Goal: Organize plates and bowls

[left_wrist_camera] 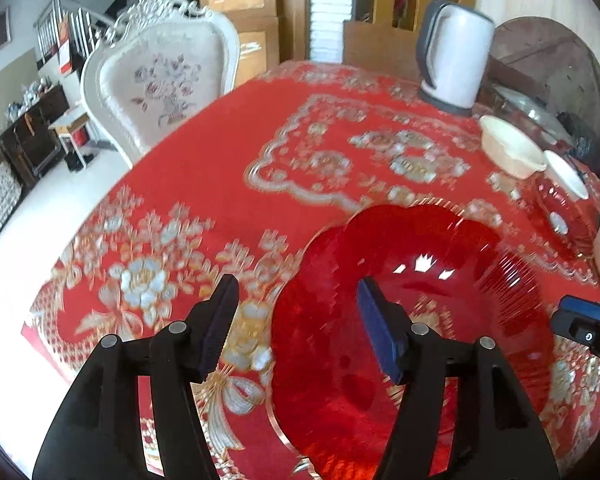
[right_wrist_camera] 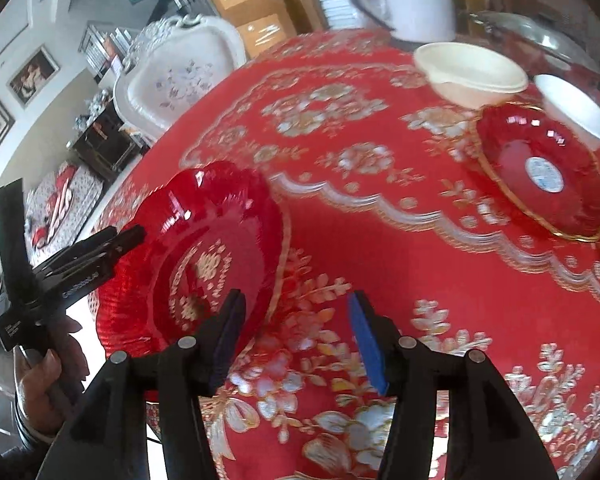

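A large red glass plate with a gold pattern lies flat on the red embroidered tablecloth. My left gripper is open and straddles the plate's left rim, its right finger above the plate, with no pad touching. My right gripper is open too, just off the plate's right rim over bare cloth. A smaller red plate sits at the far right. Behind it are two white bowls, the second overlapping that plate's rim.
A white kettle stands at the table's back right, with a glass lid beside it. A white ornate chair is at the table's far left side. A hand holds the left gripper beyond the table's left edge.
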{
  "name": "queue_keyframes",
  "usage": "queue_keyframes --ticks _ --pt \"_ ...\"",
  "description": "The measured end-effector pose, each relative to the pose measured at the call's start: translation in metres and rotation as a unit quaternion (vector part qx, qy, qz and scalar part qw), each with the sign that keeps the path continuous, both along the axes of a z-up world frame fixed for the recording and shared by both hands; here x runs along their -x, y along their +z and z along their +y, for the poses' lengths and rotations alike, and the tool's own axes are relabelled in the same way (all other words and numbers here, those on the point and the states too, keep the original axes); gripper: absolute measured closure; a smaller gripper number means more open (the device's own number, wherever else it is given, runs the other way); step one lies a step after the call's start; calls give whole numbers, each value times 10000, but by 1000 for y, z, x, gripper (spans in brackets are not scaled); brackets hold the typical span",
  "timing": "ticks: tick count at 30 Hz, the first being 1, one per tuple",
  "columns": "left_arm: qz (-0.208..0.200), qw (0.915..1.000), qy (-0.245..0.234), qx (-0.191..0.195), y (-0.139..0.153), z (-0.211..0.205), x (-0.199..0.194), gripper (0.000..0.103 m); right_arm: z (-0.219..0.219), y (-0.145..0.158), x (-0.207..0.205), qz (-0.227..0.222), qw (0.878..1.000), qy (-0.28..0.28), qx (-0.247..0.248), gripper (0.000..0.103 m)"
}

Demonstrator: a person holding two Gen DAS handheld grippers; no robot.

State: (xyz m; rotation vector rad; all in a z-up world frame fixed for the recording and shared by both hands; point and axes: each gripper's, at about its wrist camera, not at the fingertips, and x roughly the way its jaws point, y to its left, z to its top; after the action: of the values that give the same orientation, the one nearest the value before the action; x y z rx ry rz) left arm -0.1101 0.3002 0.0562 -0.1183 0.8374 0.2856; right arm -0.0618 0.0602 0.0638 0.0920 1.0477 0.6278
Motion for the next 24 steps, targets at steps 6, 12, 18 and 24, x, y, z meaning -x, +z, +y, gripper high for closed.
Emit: queue_keyframes --ticks 6,12,18,24 --pt "-216 9991 -348 -56 28 -30 -17 41 -46 9 -10 -38 9985 -521 -135 47" --pt "-179 9956 -899 173 40 -79 -43 41 -104 7 -23 36 9918 -1254 -223 44" --pt "-21 9900 -1351 402 40 -130 -74 41 -146 -1 -33 184 9838 -1769 -217 44" --pt "146 9866 -1537 537 34 -165 -97 41 -161 -7 -42 246 9805 -1933 -247 44"
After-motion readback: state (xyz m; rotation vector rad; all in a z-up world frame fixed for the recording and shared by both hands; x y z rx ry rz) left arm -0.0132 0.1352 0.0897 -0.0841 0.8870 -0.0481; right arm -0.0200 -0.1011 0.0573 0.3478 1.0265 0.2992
